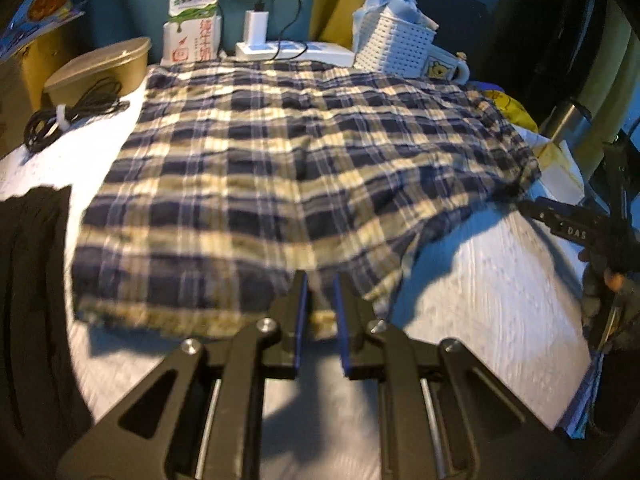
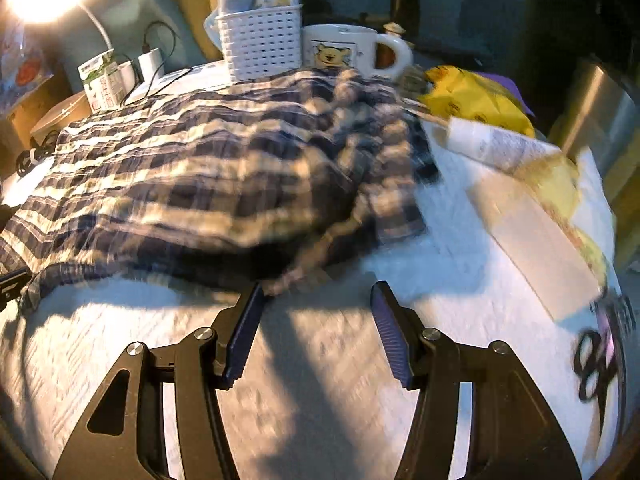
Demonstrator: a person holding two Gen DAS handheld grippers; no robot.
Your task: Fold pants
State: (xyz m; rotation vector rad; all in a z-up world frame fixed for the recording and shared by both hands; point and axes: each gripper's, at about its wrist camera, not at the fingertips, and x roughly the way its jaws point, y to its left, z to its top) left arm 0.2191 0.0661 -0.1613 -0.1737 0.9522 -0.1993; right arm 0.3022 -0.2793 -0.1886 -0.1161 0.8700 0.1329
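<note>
Navy and cream plaid pants (image 1: 280,168) lie spread over a white table (image 1: 480,300). Their near edge is lifted a little. In the left wrist view my left gripper (image 1: 321,300) is shut on that near hem, and the cloth shows between its blue pads. In the right wrist view the pants (image 2: 200,168) bunch up toward the right. My right gripper (image 2: 316,300) stands open just in front of their near right edge, above bare table, with nothing between its fingers. The cloth ends close to its left fingertip. The picture there is blurred.
Along the back stand a white basket (image 2: 260,48), a bear mug (image 2: 344,48), a milk carton (image 1: 192,28), a charger on a power strip (image 1: 256,32) and a lidded paper bowl (image 1: 104,64). A coiled cable (image 1: 60,120) lies left. Papers (image 2: 532,208), a yellow bag (image 2: 476,100), scissors (image 2: 596,364) and a steel flask (image 2: 596,108) crowd the right.
</note>
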